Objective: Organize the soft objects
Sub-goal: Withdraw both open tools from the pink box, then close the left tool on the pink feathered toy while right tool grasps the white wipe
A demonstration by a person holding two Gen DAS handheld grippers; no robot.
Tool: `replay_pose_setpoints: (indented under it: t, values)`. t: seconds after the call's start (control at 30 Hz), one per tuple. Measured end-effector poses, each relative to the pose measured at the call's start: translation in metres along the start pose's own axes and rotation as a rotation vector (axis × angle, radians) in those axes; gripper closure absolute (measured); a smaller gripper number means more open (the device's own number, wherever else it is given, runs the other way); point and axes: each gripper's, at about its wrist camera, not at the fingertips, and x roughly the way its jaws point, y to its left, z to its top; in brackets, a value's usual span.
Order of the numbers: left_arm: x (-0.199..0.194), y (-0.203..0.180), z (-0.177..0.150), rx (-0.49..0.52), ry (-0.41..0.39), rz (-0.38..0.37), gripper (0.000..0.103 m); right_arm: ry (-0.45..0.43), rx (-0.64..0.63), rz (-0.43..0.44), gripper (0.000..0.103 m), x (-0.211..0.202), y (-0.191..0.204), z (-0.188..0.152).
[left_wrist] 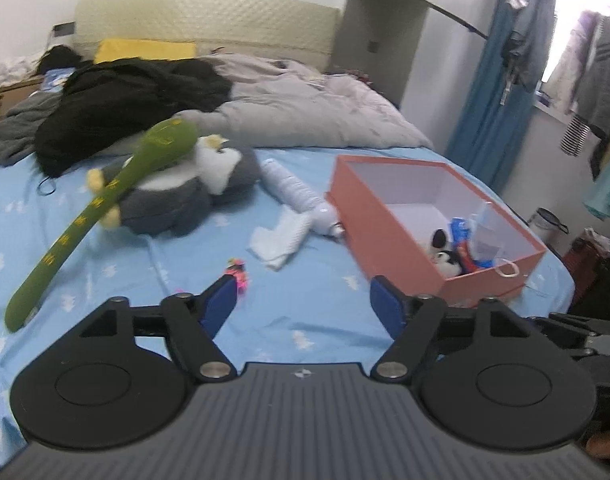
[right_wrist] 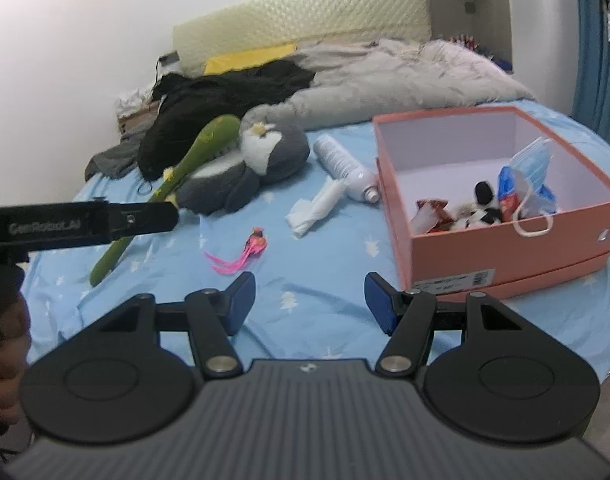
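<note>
1. Loose soft items on blue bed sheet [right_wrist: 305, 312]: grey penguin plush [right_wrist: 249, 160] lying on its side, with long green plush [right_wrist: 185, 164] draped across it and trailing toward the near left; both well apart from the box, probably too bulky for a quick one-jaw pickup.
2. Pink feathered bird toy [right_wrist: 255, 242] alone on the sheet, nearest to both grippers; likely the next pick.
3. Crumpled white cloth [right_wrist: 313, 210] touching the neck end of a white plastic bottle [right_wrist: 345, 164], just beside the box's left wall.
4. Salmon-pink box [right_wrist: 505, 248] open, lid off, standing at the right of the bed as the collecting bin; already holding a black-and-white plush [right_wrist: 479, 210], a blue face mask [right_wrist: 535, 168] hung over the rim, and small packets.
5. Left gripper [left_wrist: 303, 304]: jaws spread wide, nothing between the blue pads, aimed down at bare sheet near the bird toy.
6. Right gripper [right_wrist: 309, 300]: jaws apart, empty, hovering between bird toy and box.
7. Farther back: grey duvet [right_wrist: 385, 76], black clothing [right_wrist: 225, 92], yellow pillow [right_wrist: 249, 56], padded headboard [right_wrist: 305, 8].
</note>
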Motion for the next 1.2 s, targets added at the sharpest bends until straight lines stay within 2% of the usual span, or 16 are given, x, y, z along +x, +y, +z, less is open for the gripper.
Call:
replay_pose_setpoints:
  t: [0.13, 0.23, 0.37, 0.73, 0.83, 1.1, 1.2]
  values:
    - [0.009, 0.017, -0.006, -0.042, 0.023, 0.036, 0.021, 0.014, -0.01, 0.023, 0.04, 0.014, 0.004, -0.001]
    - [0.021, 0.028, -0.009, -0.058, 0.031, 0.065, 0.015, 0.04, -0.008, 0.038, 0.04, 0.028, 0.005, -0.001]
    - [0.052, 0.046, -0.011, -0.088, 0.071, 0.075, 0.015, 0.062, -0.014, 0.043, 0.031, 0.053, 0.008, 0.002]
    - [0.141, 0.088, -0.006, -0.179, 0.088, 0.056, 0.016, 0.06, -0.036, 0.029, 0.031, 0.136, 0.01, 0.013]
    - [0.163, 0.096, -0.005, -0.205, 0.099, 0.037, 0.022, 0.066, -0.034, 0.025, 0.031, 0.158, 0.006, 0.016]
    - [0.222, 0.112, -0.004, -0.269, 0.179, -0.036, 0.045, 0.108, 0.001, 0.028, 0.032, 0.215, -0.004, 0.026]
    - [0.239, 0.117, -0.004, -0.277, 0.196, -0.051, 0.049, 0.104, 0.018, 0.032, 0.035, 0.234, -0.008, 0.032]
